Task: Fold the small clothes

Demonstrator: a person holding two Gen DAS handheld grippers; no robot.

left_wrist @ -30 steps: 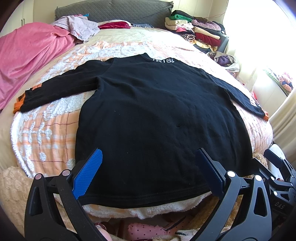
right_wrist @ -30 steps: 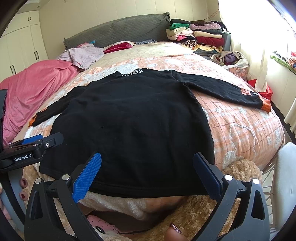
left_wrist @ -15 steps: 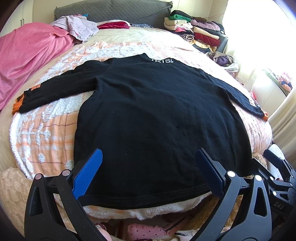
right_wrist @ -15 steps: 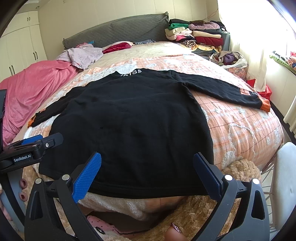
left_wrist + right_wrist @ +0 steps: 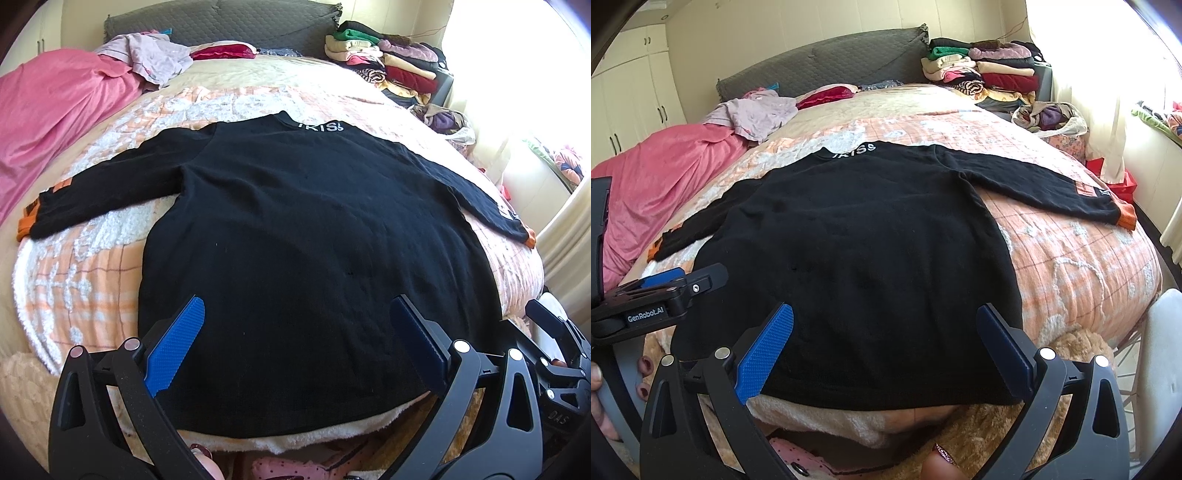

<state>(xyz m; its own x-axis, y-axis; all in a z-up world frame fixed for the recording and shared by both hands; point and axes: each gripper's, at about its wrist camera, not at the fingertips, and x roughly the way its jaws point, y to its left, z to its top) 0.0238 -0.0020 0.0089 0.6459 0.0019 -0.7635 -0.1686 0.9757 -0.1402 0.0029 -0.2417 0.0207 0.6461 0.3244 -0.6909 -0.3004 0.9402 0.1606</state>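
A black long-sleeved sweater (image 5: 303, 236) lies flat on the bed, back up, sleeves spread to both sides, with orange cuffs and white lettering at the collar. It also shows in the right wrist view (image 5: 864, 251). My left gripper (image 5: 297, 317) is open and empty, hovering over the sweater's hem. My right gripper (image 5: 884, 325) is open and empty above the hem too. The left gripper's body shows at the left of the right wrist view (image 5: 661, 295).
An orange checked blanket (image 5: 74, 280) covers the bed. A pink blanket (image 5: 48, 122) and loose clothes (image 5: 155, 62) lie at the far left. A pile of folded clothes (image 5: 982, 70) stands at the far right by the headboard (image 5: 827, 62). A white seat (image 5: 1163, 369) is at right.
Both grippers have crept slightly forward over the hem. The sweater has not moved.
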